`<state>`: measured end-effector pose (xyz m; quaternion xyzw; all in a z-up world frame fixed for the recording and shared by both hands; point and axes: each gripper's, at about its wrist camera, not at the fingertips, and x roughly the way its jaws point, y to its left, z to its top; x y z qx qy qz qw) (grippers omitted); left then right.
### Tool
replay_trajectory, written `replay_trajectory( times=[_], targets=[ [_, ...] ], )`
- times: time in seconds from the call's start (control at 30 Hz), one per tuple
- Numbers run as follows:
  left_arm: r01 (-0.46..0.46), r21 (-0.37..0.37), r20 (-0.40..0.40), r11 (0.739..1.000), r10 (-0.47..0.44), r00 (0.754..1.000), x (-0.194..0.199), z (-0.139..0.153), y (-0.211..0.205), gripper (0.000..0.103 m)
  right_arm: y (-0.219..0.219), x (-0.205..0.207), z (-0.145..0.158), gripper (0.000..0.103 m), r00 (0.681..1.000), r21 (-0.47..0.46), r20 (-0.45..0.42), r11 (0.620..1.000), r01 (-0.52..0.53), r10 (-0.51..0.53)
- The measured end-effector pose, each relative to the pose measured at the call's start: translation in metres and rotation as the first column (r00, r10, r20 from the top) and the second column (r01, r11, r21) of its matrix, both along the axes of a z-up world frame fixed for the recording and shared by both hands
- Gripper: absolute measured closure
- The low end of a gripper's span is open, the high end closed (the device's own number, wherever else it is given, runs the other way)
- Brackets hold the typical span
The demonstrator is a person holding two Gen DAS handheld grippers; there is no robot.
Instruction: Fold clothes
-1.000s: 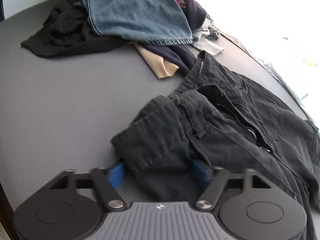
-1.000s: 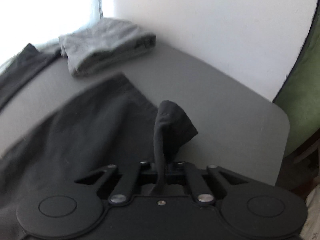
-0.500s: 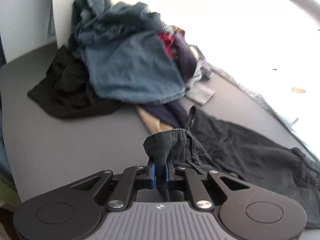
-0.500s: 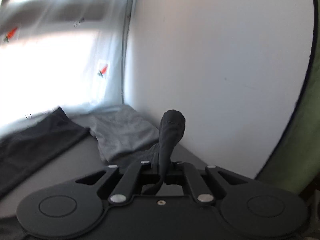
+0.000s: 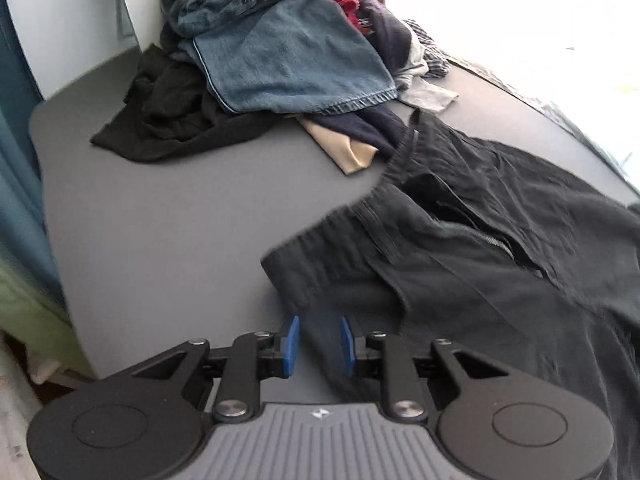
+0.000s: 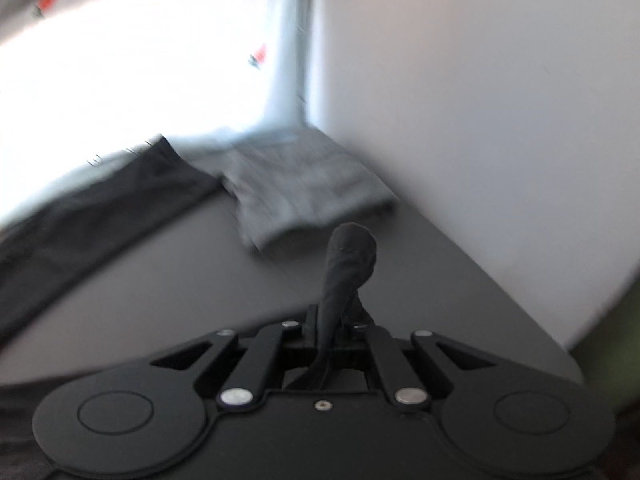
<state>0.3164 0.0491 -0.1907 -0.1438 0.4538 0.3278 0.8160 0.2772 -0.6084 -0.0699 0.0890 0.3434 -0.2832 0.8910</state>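
Since half a sec ago my left gripper has let go: jaws have just been opening, blue pads now a narrow gap apart w/ a blurred bit of the black trousers between them, not pinched. The waistband corner dropped back onto the grey table, just ahead & right of the left tool. Trousers' long axis runs from that corner off to the right; waistband & open zip face up, legs cut off at the frame edge. No containers; the unfolded pile sits far ahead, denim on top. My right gripper is clamped tight on a dark fabric fold sticking up past the tips. Right view is motion-blurred: folded grey garment ahead by the wall, edges unclear.
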Motion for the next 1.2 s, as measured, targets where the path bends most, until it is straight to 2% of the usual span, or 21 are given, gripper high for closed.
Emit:
replay_trajectory(
  times=[0.07,0.23,0.33,0.43,0.6,0.7,0.83,0.93,1.07,1.2],
  targets=[
    [0.0,0.019,-0.005,1.0,0.001,1.0,-0.007,0.005,-0.027,0.077,-0.009,0.005,0.003,0.1,0.998,0.028,0.017,0.998,-0.058,0.057],
    [-0.005,0.01,0.002,1.0,0.005,1.0,-0.026,0.005,-0.082,0.074,-0.024,0.008,0.0,0.1,0.983,0.094,0.044,0.979,-0.181,0.177],
    [0.002,0.005,-0.025,1.0,-0.002,1.0,-0.031,0.001,-0.107,0.074,-0.033,0.016,-0.008,0.1,0.978,0.133,0.031,0.969,-0.207,0.205],
    [0.015,-0.01,-0.037,1.0,-0.015,0.999,-0.034,-0.003,-0.119,0.067,-0.041,0.023,-0.012,0.1,0.978,0.163,0.031,0.964,-0.208,0.205],
    [-0.034,-0.011,-0.073,0.999,0.033,0.997,-0.026,-0.023,-0.1,0.053,-0.047,0.049,-0.011,0.1,0.985,0.162,0.059,0.972,-0.172,0.164],
    [-0.107,-0.058,-0.066,0.993,0.103,0.993,-0.02,-0.035,-0.072,0.046,-0.047,0.066,-0.006,0.1,0.988,0.148,0.077,0.978,-0.147,0.136],
    [-0.102,-0.117,-0.061,0.988,0.095,0.994,-0.006,-0.046,-0.046,0.03,-0.045,0.098,0.001,0.1,0.992,0.135,0.092,0.986,-0.103,0.091],
    [-0.122,-0.148,-0.059,0.981,0.114,0.992,-0.003,-0.055,-0.034,0.022,-0.037,0.124,0.008,0.1,0.992,0.104,0.092,0.99,-0.098,0.088],
    [-0.171,-0.191,-0.019,0.967,0.171,0.985,-0.004,-0.057,-0.024,0.02,-0.025,0.159,0.023,0.1,0.987,0.07,0.094,0.988,-0.137,0.13],
    [-0.189,-0.184,-0.015,0.965,0.189,0.982,0.004,-0.056,-0.02,0.02,-0.01,0.205,0.043,0.1,0.972,0.028,0.13,0.979,-0.202,0.197]
  ],
)
